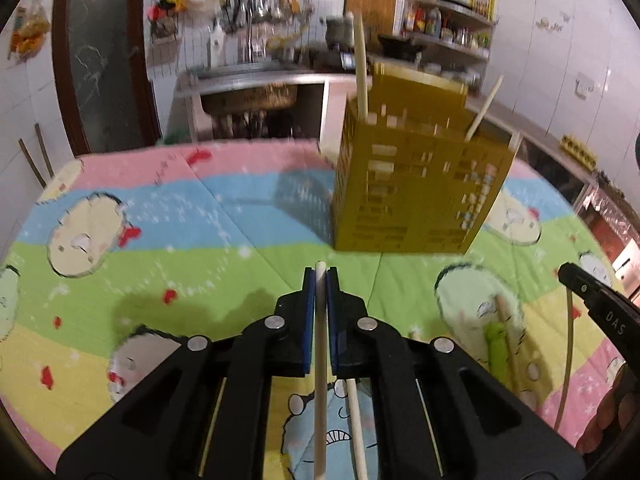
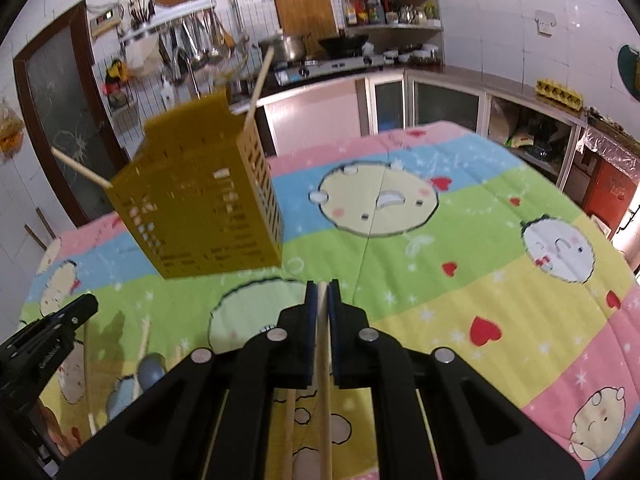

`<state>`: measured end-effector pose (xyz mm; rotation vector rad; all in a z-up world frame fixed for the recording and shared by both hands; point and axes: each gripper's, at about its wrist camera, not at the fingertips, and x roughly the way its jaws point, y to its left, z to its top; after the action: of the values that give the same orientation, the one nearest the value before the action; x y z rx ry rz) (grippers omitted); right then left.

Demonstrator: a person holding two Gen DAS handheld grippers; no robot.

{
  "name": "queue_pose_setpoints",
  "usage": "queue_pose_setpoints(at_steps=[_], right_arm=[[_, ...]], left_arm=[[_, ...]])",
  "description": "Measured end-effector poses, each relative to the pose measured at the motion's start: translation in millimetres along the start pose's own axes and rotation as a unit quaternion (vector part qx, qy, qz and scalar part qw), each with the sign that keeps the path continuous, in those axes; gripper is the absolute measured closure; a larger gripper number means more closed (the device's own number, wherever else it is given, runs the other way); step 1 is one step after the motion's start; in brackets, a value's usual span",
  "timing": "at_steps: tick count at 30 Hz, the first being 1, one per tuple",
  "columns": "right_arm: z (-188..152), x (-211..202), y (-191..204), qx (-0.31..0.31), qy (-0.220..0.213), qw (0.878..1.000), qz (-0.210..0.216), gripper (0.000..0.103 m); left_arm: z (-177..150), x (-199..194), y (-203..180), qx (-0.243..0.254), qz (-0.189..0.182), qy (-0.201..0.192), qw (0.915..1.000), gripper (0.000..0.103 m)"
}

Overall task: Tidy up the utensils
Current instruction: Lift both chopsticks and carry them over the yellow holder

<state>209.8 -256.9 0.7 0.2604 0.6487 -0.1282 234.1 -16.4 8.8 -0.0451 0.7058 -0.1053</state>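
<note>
A yellow perforated utensil holder [image 1: 416, 184] stands on the cartoon-print cloth with chopsticks [image 1: 362, 64] sticking out of its top; it also shows in the right wrist view [image 2: 200, 208]. My left gripper [image 1: 321, 276] is shut on a pale chopstick [image 1: 320, 360], short of the holder. My right gripper [image 2: 322, 290] is shut on a wooden chopstick [image 2: 325, 392], right of the holder. A green-handled utensil [image 1: 496, 348] and loose chopsticks [image 1: 566, 356] lie on the cloth at the right of the left wrist view. A grey spoon [image 2: 150, 368] lies at lower left in the right wrist view.
The table is covered by a striped cartoon cloth [image 2: 440, 240]. Behind it stand a kitchen counter with a stove [image 2: 332, 66], a sink [image 1: 248, 96], hanging ladles [image 2: 192, 44] and a shelf of bottles [image 2: 384, 12]. Each gripper's tip shows at the edge of the other's view [image 1: 592, 300].
</note>
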Motion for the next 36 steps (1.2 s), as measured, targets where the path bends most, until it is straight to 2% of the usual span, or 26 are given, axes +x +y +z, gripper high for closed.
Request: queue_pose_setpoints(at_steps=[7, 18, 27, 36], right_arm=[[6, -38, 6, -0.011, -0.061, 0.998, 0.011, 0.097], [-2, -98, 16, -0.042, -0.154, 0.987, 0.022, 0.097], [-3, -116, 15, -0.047, -0.182, 0.982, 0.024, 0.097], [11, -123, 17, -0.046, -0.201, 0.978, 0.025, 0.097]], left_arm=[[4, -49, 0, -0.001, -0.01, -0.074, 0.9972, 0.099], [-7, -99, 7, -0.004, -0.019, -0.144, 0.9894, 0.099], [-10, -127, 4, 0.003, -0.02, -0.183, 0.9829, 0.099], [0, -135, 0, 0.007, -0.027, -0.203, 0.9789, 0.099]])
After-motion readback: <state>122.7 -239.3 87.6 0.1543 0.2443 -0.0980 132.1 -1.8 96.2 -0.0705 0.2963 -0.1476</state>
